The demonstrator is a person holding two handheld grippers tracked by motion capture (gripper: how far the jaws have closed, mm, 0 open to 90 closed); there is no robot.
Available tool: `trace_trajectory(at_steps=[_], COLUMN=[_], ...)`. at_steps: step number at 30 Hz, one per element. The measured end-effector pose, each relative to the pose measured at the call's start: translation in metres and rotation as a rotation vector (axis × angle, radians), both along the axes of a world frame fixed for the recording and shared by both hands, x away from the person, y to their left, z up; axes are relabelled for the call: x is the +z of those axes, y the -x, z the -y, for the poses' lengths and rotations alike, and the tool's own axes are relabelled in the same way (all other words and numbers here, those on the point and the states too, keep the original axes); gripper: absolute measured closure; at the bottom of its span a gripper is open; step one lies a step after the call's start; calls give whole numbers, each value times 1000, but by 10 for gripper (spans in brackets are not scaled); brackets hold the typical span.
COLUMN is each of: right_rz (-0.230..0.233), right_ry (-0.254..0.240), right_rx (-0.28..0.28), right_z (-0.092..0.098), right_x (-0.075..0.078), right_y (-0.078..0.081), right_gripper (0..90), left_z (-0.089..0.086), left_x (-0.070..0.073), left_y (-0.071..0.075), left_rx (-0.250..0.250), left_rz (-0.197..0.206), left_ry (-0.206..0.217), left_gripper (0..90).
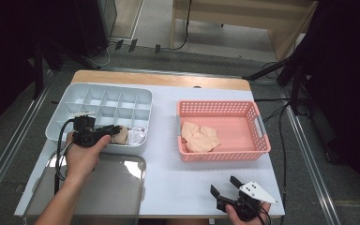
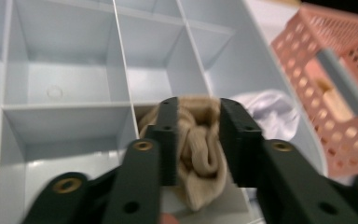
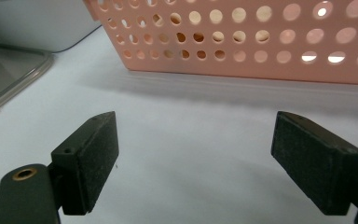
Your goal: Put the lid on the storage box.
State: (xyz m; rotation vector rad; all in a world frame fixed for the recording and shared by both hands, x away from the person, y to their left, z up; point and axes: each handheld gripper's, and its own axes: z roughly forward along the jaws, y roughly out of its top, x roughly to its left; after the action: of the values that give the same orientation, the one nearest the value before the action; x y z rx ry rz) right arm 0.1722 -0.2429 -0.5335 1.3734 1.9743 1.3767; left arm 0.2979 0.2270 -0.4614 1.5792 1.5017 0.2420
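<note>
**Desk:** What did the overhead frame show at the bench (image 1: 168,178)?

**Photographer:** A person's left hand (image 1: 82,152) held the left hand-held gripper (image 1: 115,128) over the near row of a pale grey compartment organiser (image 1: 70,96). The right hand-held gripper (image 1: 227,186) sat low at the near right edge, a grey three-cornered plate (image 1: 258,191) on top of it.

**Desk:** And the sock?

**Photographer:** A rolled beige sock (image 2: 198,154) lay between the left jaws, in a near-row compartment of the organiser. A white bundle of cloth (image 2: 272,112) filled the compartment just beside it. In the left gripper view the jaws flanked the sock closely. Whether the pads pressed on it I could not tell, so I would not call it either grasped or released.

**Desk:** The right one?

**Photographer:** Released. Its jaws stood wide apart above the white bench top, nothing between them, facing the wall of a pink perforated basket (image 3: 261,42).

**Desk:** What was in the basket?

**Photographer:** Seen from above, more beige socks (image 1: 199,136) were heaped against its left side. The basket stood right of the organiser, well apart from it.

**Desk:** Anything else on the bench?

**Photographer:** A shiny metal tray (image 1: 117,180) lay at the near left, just in front of the organiser, under the left forearm.

**Desk:** Any brand, label or lettering to quote?

**Photographer:** None I could read. One compartment floor carried a faint round moulding mark (image 2: 54,91).
</note>
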Motion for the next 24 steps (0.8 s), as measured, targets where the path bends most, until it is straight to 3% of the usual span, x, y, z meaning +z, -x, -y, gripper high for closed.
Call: trace_trajectory(at_steps=[3, 6, 7, 10, 14, 17, 20, 24], right_rz=[-2, -1, -1, -4, 8, 9, 19, 18], right_ry=[-7, -7, -7, -11, -10, -15, -12, -10], right_rx=[0, 2, 2, -3, -8, -16, -22, -26], right_z=[-1, -2, -1, -1, 1, 2, 2, 0], right_x=[0, 0, 0, 0, 1, 4, 6, 8], right_y=[0, 1, 1, 1, 0, 1, 1, 1], right_gripper=[154, 155, 154, 155, 155, 154, 154, 152], left_z=[8, 13, 12, 8, 2, -4, -9, -12], left_x=[-3, -8, -10, -10, -3, 2, 5, 8], left_y=[-3, -4, -5, -4, 9, 23, 38, 56], left_rx=[-1, -14, -13, -21, -22, -49, -40, -58], left_rz=[1, -9, -15, -5, 87, 144, 179, 222], left_ry=[-49, -113, -127, -113, -82, -13, 26, -9], left_gripper=[612, 821, 840, 877, 709, 616, 498, 339])
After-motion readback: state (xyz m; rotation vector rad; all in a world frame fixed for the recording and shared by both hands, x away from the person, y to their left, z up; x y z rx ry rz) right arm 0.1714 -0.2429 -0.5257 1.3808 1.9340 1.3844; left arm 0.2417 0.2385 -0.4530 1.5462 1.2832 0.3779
